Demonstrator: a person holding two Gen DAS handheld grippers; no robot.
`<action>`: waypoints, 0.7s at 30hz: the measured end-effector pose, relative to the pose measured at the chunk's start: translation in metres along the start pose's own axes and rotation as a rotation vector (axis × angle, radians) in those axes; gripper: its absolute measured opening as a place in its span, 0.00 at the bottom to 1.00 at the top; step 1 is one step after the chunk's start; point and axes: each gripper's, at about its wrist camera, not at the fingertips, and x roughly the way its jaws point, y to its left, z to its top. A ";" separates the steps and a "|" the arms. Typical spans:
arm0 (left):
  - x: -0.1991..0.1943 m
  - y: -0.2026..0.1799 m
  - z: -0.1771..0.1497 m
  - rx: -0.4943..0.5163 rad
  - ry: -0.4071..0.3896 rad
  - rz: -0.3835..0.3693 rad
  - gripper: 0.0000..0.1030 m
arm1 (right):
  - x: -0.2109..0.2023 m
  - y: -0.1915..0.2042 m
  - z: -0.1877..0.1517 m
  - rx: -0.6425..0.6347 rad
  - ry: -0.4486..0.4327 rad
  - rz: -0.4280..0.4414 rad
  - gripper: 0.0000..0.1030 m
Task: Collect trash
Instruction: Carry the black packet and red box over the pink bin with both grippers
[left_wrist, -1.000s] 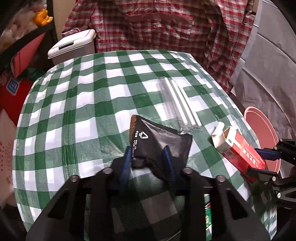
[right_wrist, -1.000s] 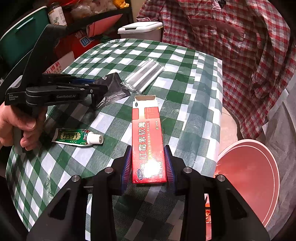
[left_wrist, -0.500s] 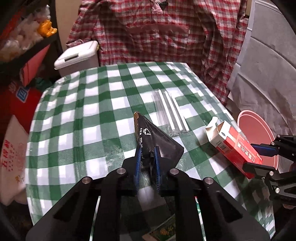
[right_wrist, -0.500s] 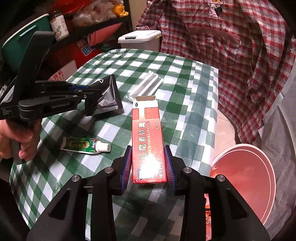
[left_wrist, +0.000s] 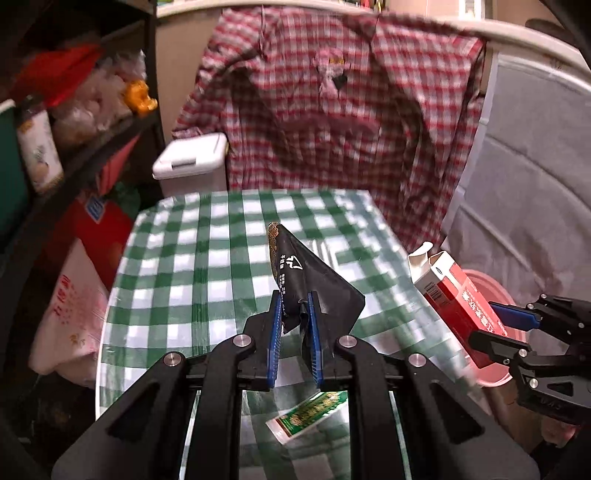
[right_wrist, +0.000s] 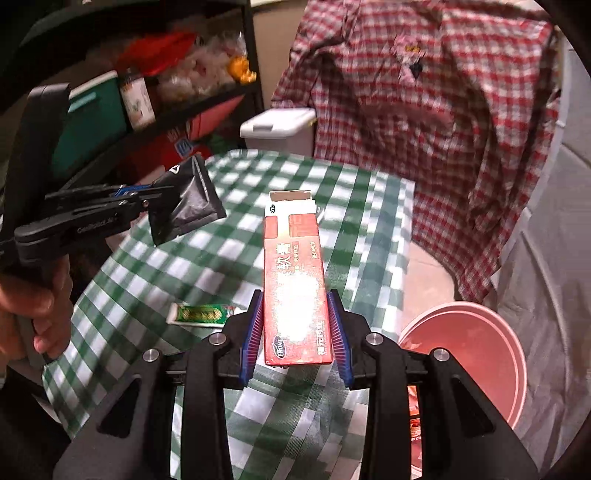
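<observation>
From the left wrist, the left tool (left_wrist: 295, 314) is nearly closed, its blue pads pinching the crumpled edge of a black foil pouch (left_wrist: 314, 280) held up above the green-checked table (left_wrist: 177, 280). A green tube (left_wrist: 310, 411) lies on the cloth below.

From the right wrist, the right tool (right_wrist: 295, 317) stands partly open, clamped on a red carton (right_wrist: 293, 280) lifted clear of the table, a pink bin (right_wrist: 480, 354) low to its right

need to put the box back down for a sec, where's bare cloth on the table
Bare checked cloth runs across the far half of the table, toward the white bin, and along its right edge. The near left is taken by the green tube.
</observation>
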 end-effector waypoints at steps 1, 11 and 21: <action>-0.011 -0.002 0.002 -0.003 -0.020 0.002 0.13 | -0.008 0.001 0.002 0.001 -0.017 -0.008 0.34; -0.073 -0.023 0.000 -0.059 -0.116 -0.017 0.13 | -0.087 -0.017 0.018 0.062 -0.154 -0.073 0.34; -0.098 -0.053 0.001 -0.045 -0.182 -0.052 0.13 | -0.135 -0.041 0.008 0.079 -0.219 -0.167 0.34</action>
